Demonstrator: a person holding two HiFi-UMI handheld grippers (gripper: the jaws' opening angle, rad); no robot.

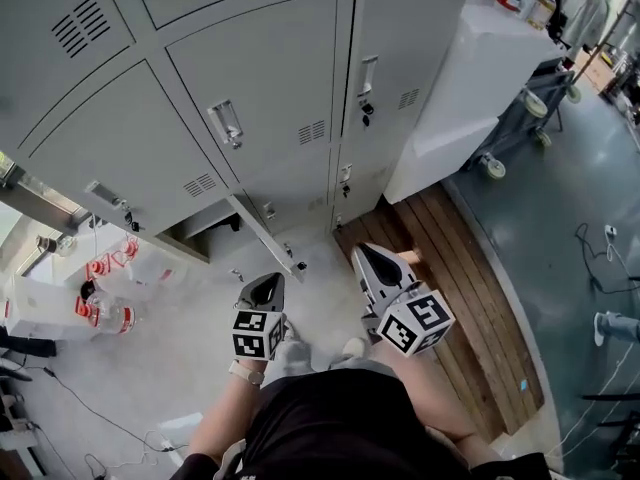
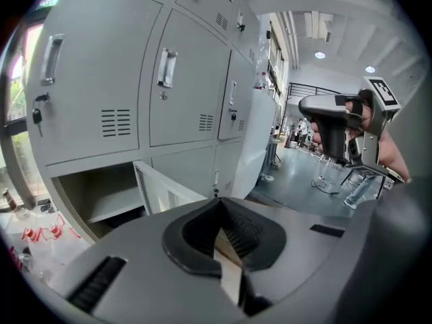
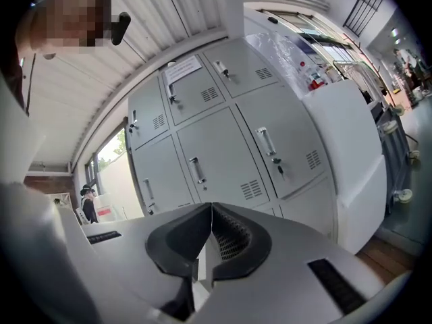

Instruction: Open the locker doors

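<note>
A bank of grey lockers (image 1: 270, 78) fills the upper head view, most doors closed with handles and keys. One bottom-row door (image 1: 262, 236) stands swung out, showing an empty compartment (image 2: 101, 198) beside its door (image 2: 162, 191). My left gripper (image 1: 267, 282) is shut and empty, just in front of that open door's edge. My right gripper (image 1: 363, 252) is also shut and empty, held apart from the lower middle lockers (image 1: 345, 183). In the right gripper view the closed jaws (image 3: 211, 209) point at the upper doors (image 3: 223, 154). The right gripper (image 2: 331, 123) shows in the left gripper view.
A tall white cabinet (image 1: 470, 78) stands against the lockers' right side. A wooden platform (image 1: 470, 298) lies on the floor beside it. Bottles with red labels (image 1: 105, 313) sit at the left, a wheeled trolley (image 1: 530, 108) at the right, and cables (image 1: 600, 258) on the floor.
</note>
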